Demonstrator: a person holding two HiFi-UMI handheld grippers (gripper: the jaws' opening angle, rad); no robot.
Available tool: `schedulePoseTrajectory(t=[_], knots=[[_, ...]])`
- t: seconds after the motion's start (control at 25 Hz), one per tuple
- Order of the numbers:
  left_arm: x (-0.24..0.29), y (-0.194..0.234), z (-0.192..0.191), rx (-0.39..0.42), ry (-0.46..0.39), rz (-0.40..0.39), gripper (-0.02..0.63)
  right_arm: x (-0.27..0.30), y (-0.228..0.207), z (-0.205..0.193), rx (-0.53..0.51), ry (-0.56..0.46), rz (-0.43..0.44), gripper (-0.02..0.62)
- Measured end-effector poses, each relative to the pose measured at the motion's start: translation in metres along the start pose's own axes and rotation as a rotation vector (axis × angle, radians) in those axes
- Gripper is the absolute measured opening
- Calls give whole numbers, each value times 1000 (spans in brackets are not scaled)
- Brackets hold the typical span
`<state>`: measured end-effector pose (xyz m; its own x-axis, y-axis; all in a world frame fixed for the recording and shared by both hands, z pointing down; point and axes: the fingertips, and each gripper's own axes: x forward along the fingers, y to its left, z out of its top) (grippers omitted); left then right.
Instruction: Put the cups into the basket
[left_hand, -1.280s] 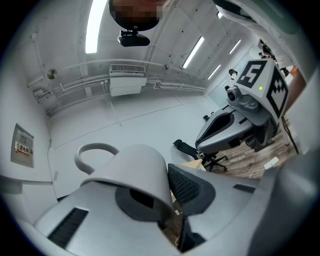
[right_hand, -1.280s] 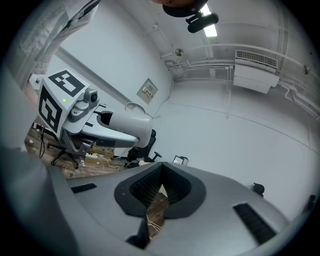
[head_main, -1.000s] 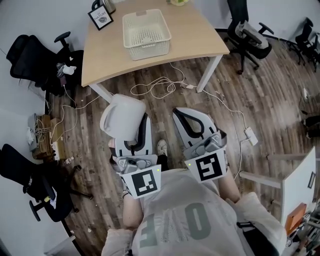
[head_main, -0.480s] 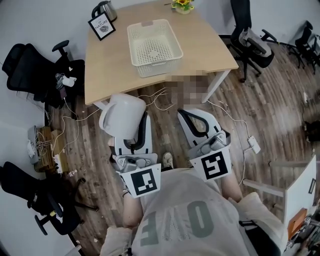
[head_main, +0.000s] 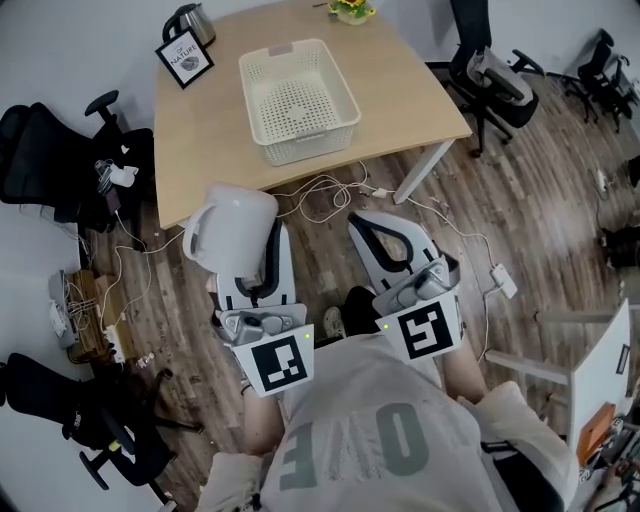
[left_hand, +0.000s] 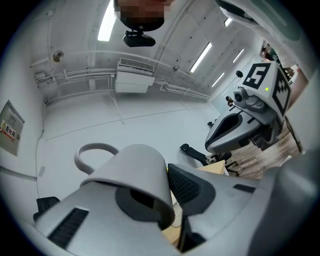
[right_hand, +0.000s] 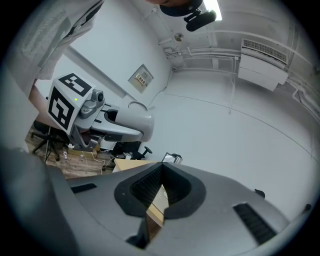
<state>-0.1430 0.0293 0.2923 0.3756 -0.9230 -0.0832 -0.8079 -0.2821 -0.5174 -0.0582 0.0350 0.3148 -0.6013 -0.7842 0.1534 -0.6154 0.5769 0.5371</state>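
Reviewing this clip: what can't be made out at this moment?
- Inside of the cup: the head view shows only its outer wall; in the left gripper view the fingers cover its mouth.
- Flowers: cut off by the head view's top edge.
- Other cups: none visible; the table's far end lies beyond that edge.

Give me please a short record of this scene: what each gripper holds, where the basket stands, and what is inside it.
left gripper: shut on a white cup, handle pointing to the left
right gripper: jaws together, nothing between them
basket: stands on the wooden table, ahead of both grippers
basket contents: nothing visible inside
cup position: held short of the table, not over the basket
task state: cup not yet in the basket
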Motion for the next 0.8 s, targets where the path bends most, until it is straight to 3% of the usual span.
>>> schedulePoseTrajectory(t=[0.4, 0.8], knots=[[53, 8, -14, 17, 29, 23, 63, 59, -32, -21, -17, -20, 61, -2], [168, 33, -35, 30, 53, 52, 63, 138, -116, -41, -30, -65, 68, -2]])
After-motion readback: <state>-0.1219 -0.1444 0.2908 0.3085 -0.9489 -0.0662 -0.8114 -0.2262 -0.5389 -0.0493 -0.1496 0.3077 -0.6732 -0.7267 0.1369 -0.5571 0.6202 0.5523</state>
